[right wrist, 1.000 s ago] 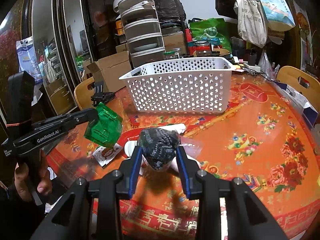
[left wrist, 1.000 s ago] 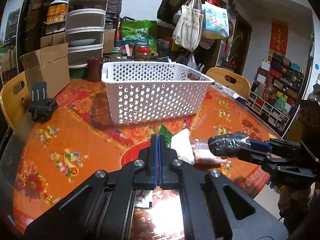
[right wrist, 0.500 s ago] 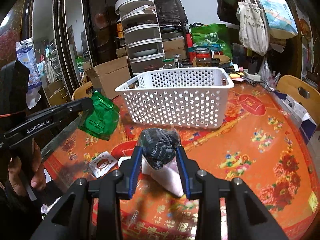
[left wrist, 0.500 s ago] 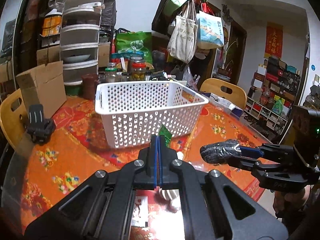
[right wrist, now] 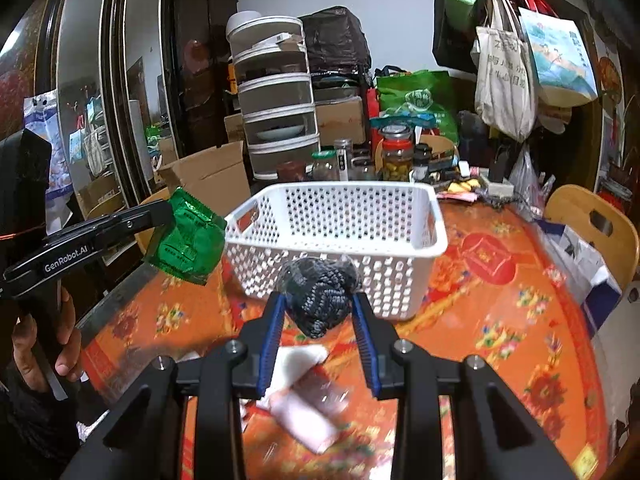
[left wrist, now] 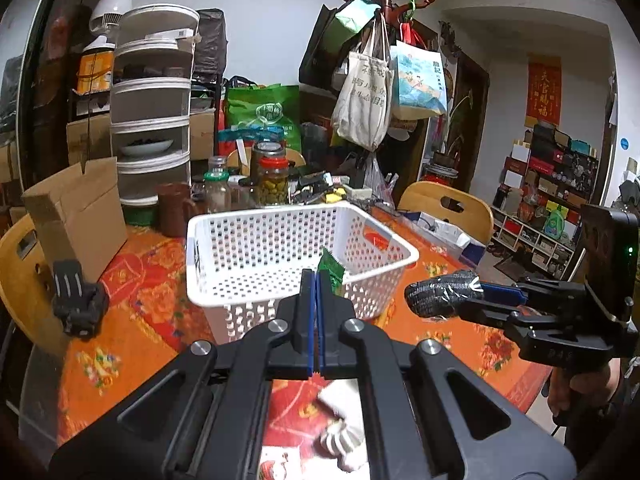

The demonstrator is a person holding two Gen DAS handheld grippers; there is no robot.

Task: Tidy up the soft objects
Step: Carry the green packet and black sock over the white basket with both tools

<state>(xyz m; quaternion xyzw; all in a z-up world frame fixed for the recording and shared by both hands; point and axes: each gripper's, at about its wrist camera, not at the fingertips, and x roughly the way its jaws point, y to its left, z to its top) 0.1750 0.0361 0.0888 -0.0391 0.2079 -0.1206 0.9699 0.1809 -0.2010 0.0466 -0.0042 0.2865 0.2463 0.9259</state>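
My left gripper [left wrist: 314, 280] is shut on a green foil packet [left wrist: 331, 270], held in the air in front of the white perforated basket [left wrist: 256, 280]; in the right wrist view the packet [right wrist: 186, 240] hangs left of the basket [right wrist: 340, 240]. My right gripper [right wrist: 318, 304] is shut on a dark knitted bundle wrapped in clear plastic [right wrist: 318, 296], held above the table before the basket's near wall. In the left wrist view that bundle [left wrist: 440, 294] is to the right of the basket. White and pink soft packs [right wrist: 304, 396] lie on the table below.
The round table has a red floral cloth [left wrist: 140, 320]. Jars [left wrist: 272, 180], a cardboard box [left wrist: 76, 216] and a stacked drawer unit [left wrist: 152, 128] stand behind the basket. A black mount [left wrist: 76, 304] sits at the table's left. Wooden chairs [right wrist: 592, 224] ring the table.
Both grippers have risen from the table with their loads and moved toward the basket. The white and pink packs now lie below them.
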